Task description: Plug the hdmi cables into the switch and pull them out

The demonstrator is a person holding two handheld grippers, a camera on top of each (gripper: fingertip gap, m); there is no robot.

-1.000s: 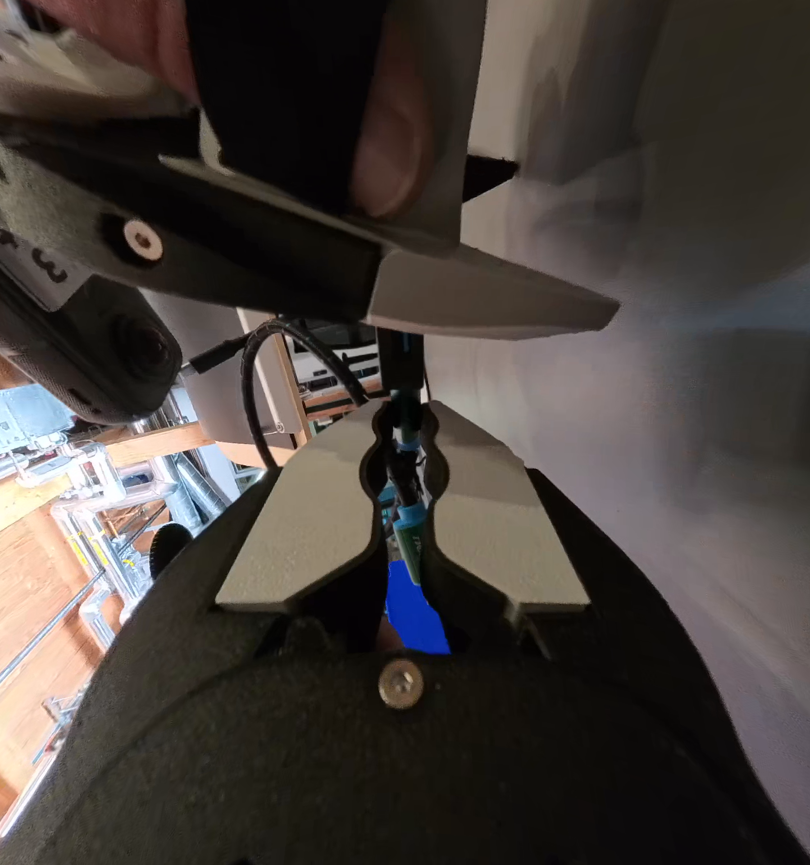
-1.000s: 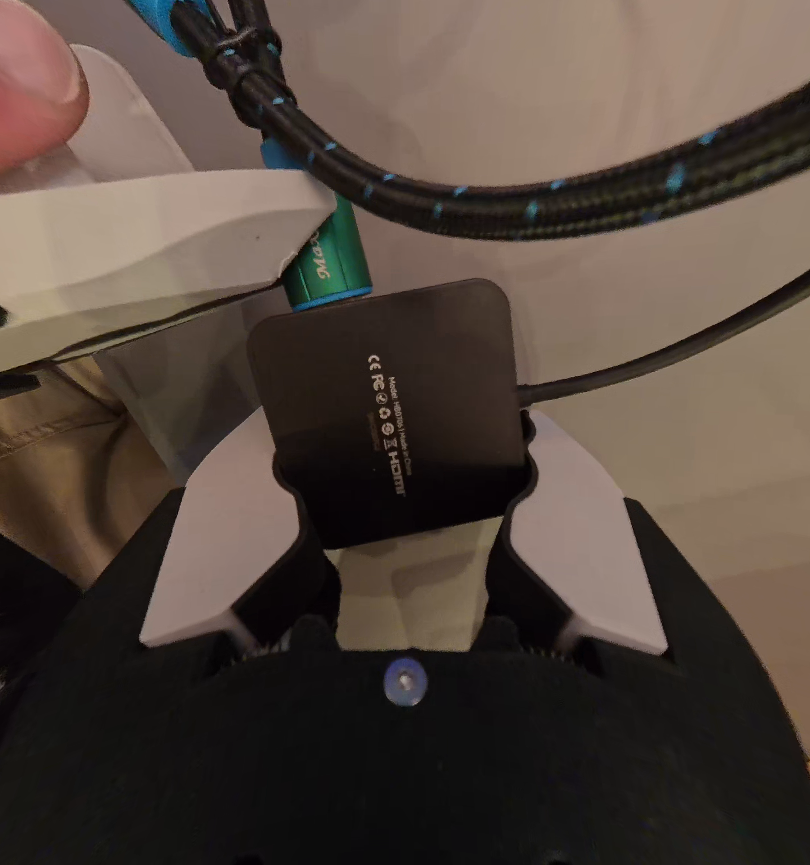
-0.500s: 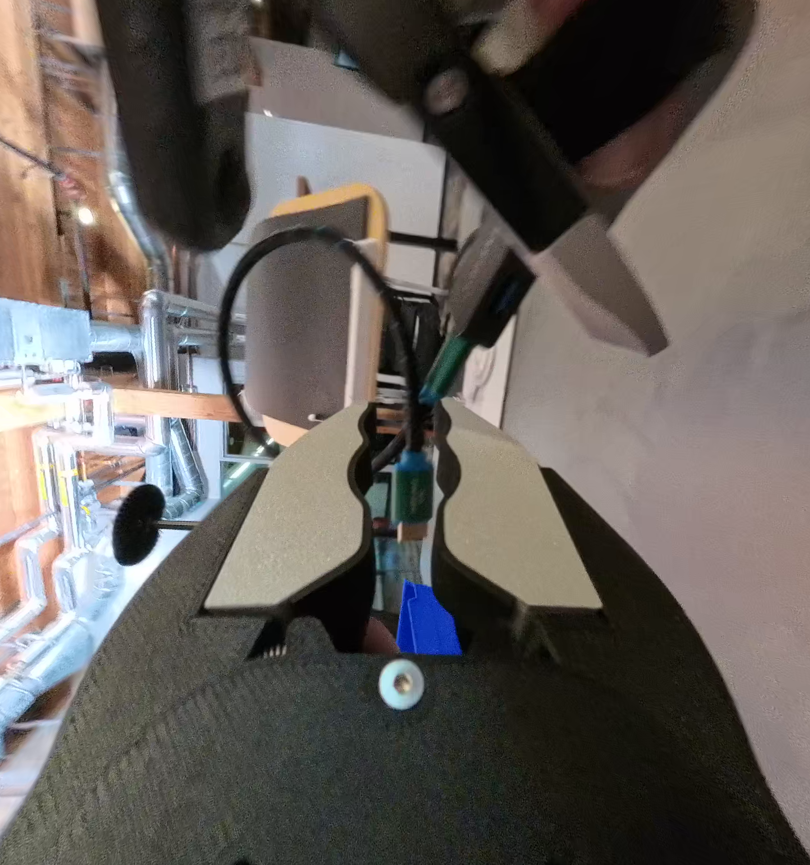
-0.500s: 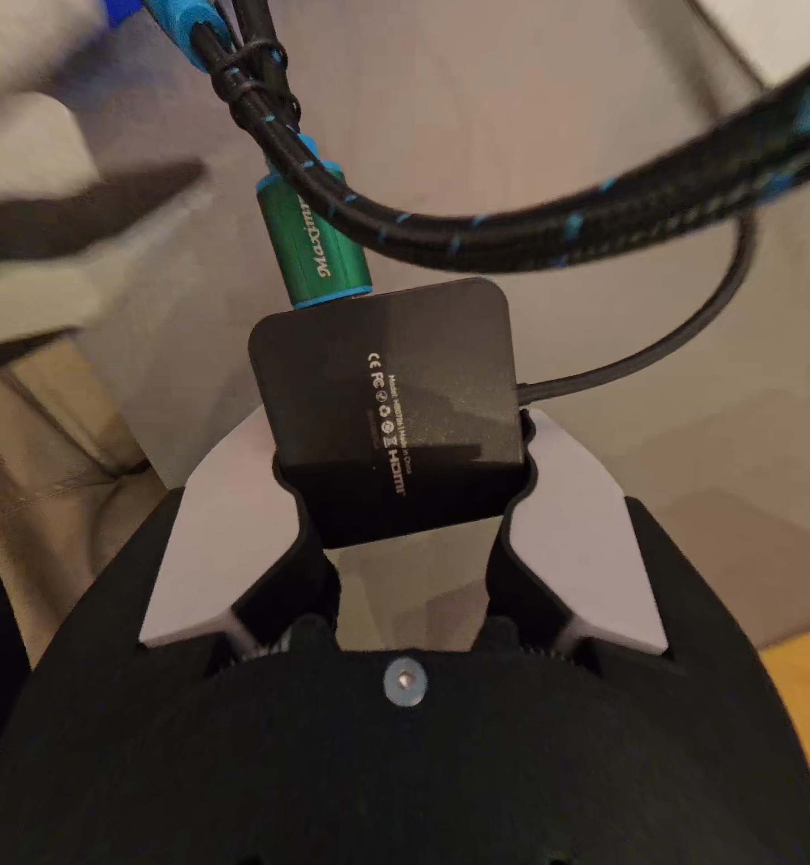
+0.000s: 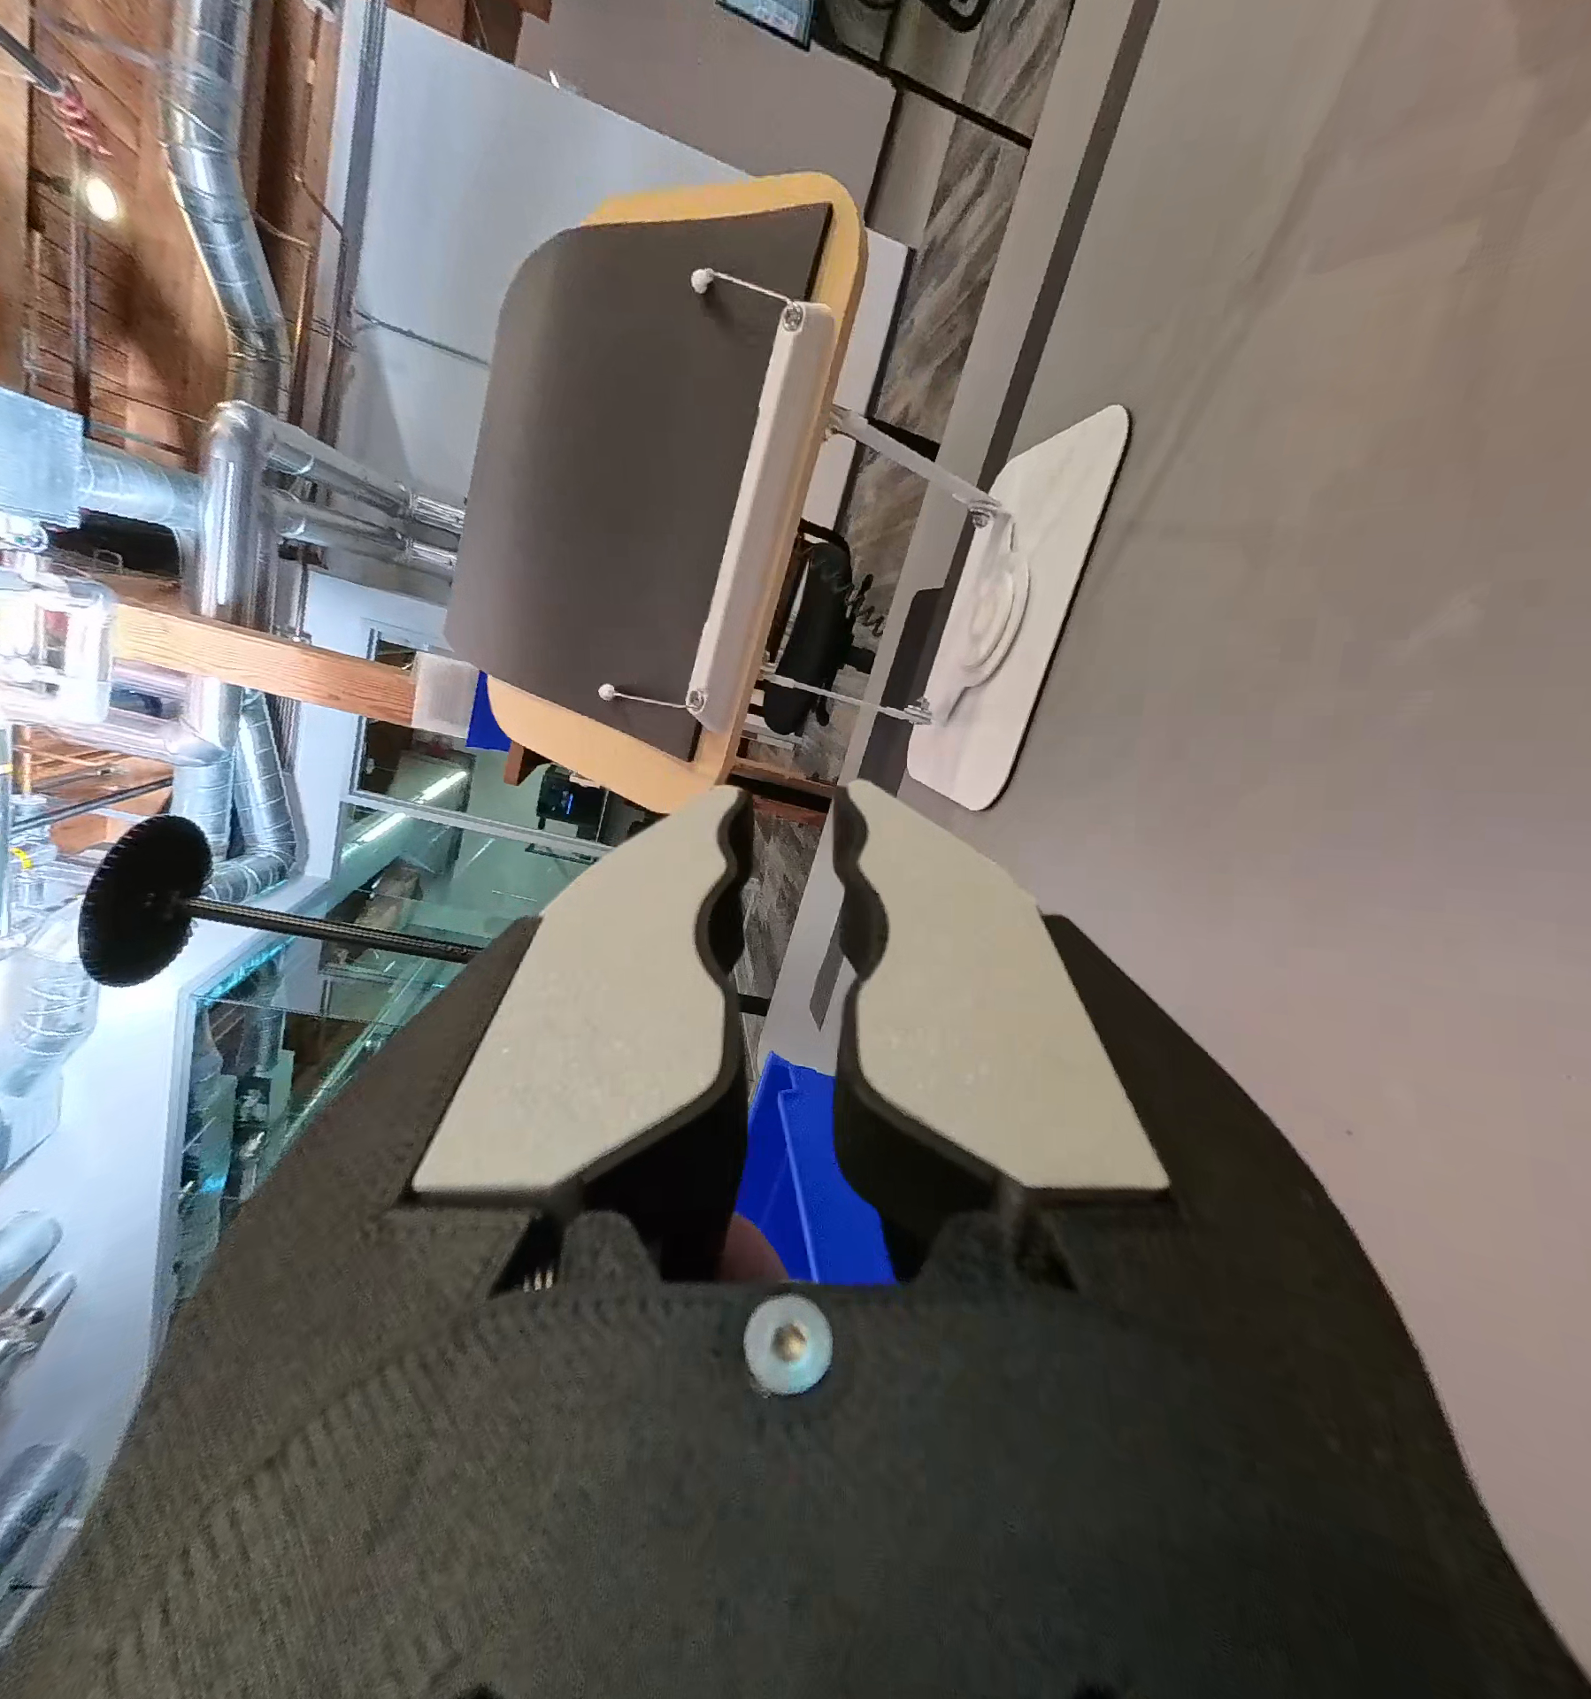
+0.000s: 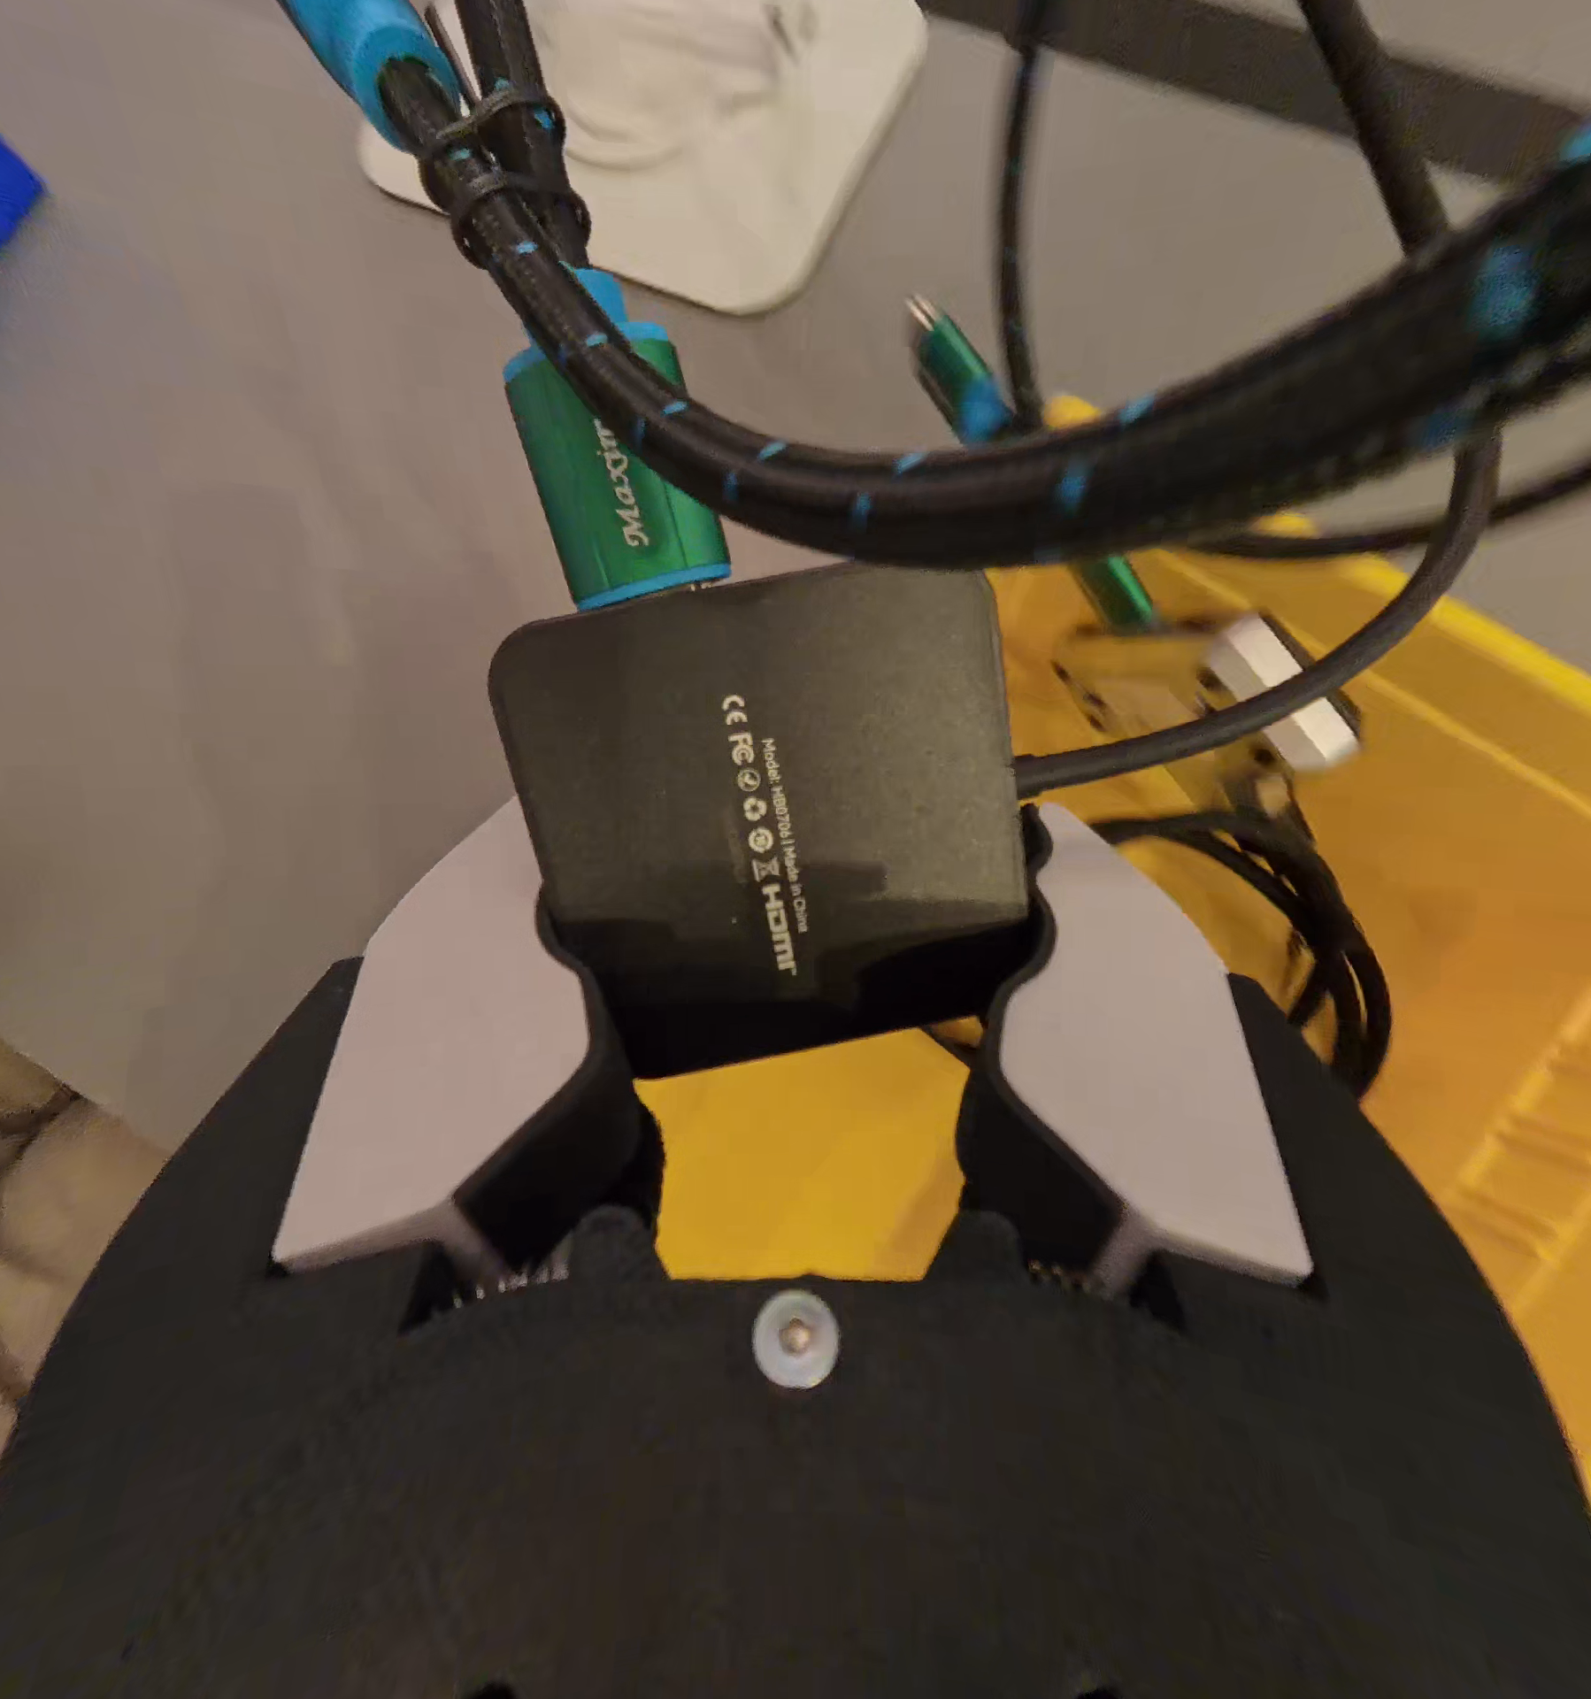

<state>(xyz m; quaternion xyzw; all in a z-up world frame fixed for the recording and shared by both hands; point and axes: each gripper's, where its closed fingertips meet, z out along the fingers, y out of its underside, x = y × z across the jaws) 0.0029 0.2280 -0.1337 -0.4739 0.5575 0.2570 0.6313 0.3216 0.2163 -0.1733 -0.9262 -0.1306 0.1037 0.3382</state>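
My right gripper [image 6: 773, 827] is shut on the black HDMI switch [image 6: 819, 735] and holds it above the table. One green HDMI plug [image 6: 617, 496] sits in the switch's far edge. Its black braided cable [image 6: 957, 478] loops across in front. A second green plug [image 6: 953, 368] hangs loose behind that cable. A thin black lead [image 6: 1233, 726] leaves the switch's right side. My left gripper [image 5: 792, 818] is rolled sideways with a narrow gap between its fingers and nothing in it. No cable or switch shows in the left wrist view.
A yellow bin [image 6: 1463, 919] with a cable coil and a silver connector lies under and to the right of the switch. A white stand base [image 6: 727, 165] sits on the grey table [image 6: 176, 552]; it also shows in the left wrist view [image 5: 1022, 607]. A blue bin [image 5: 801, 1168] lies near. Tip to tip, the grippers are about 35 cm apart.
My left gripper has let go of the green plug and swung away from the switch. My right gripper has carried the switch over the yellow bin, the plug still in it.
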